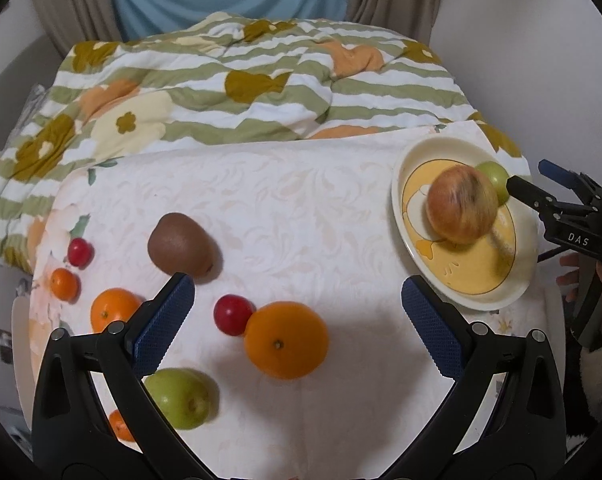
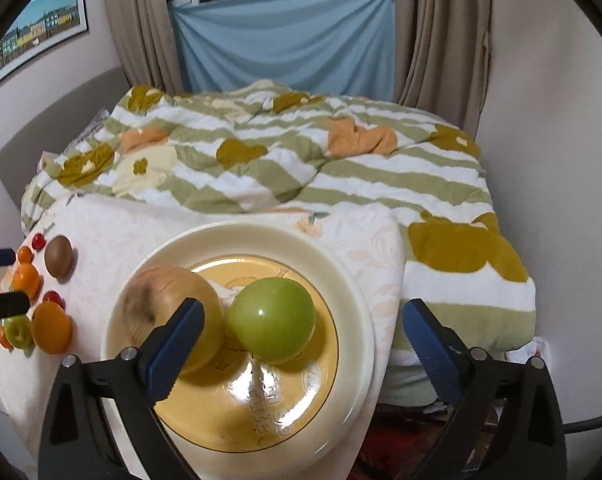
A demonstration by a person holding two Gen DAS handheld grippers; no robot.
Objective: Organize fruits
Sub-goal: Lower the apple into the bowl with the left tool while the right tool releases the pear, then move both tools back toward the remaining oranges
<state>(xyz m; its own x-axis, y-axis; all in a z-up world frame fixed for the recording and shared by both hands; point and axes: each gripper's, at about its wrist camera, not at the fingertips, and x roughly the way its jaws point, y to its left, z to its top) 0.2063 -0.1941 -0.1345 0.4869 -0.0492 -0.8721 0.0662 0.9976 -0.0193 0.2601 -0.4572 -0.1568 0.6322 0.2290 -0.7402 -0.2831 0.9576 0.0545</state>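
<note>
Two fruits sit on the plate: a reddish apple and a green apple. Left of the plate, oranges, a kiwi and others wait on the surface. Both tools, left and right, are spread, holding nothing.
</note>
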